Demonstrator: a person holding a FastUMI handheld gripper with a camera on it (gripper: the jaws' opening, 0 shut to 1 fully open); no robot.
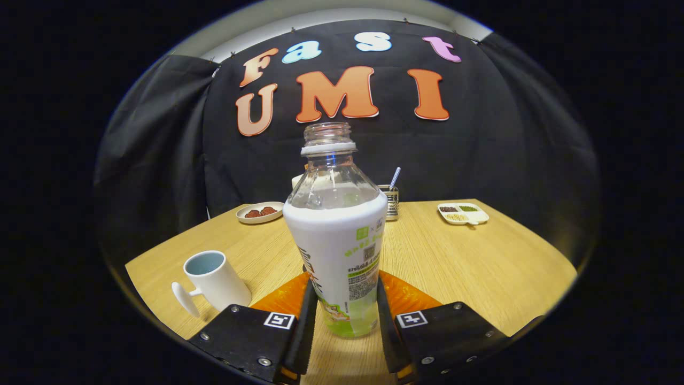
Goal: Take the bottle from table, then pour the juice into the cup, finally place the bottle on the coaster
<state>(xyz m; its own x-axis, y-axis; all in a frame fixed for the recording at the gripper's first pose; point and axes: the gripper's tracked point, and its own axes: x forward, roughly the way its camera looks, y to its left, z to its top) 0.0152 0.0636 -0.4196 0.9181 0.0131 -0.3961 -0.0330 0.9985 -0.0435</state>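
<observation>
2 fingers [309, 315] are pressing on the bottle [337, 235] from both sides, so my gripper [342, 321] is clamped on it low down, near its base. I'm seeing the bottle standing upright between the fingers, cap off, neck open, clear at the top w/ a white label wrapping the body and a green band at the bottom. Can't tell if its base is resting on the table [470, 262] or sitting just above it. An orange coaster [288, 294] is showing just behind the fingers on both sides of the bottle, at its foot. I'm looking at a white cup [214, 280] to the left of the bottle, handle pointing toward me, apart from the coaster. Further back, a small plate [260, 212] w/ 2 reddish-brown bits is sitting left of the bottle; a wire holder [391, 202] w/ 1 striped straw is peeking out just right of the bottle's shoulder; a divided tray [463, 213] w/ grains is lying far right near the table's back edge.
</observation>
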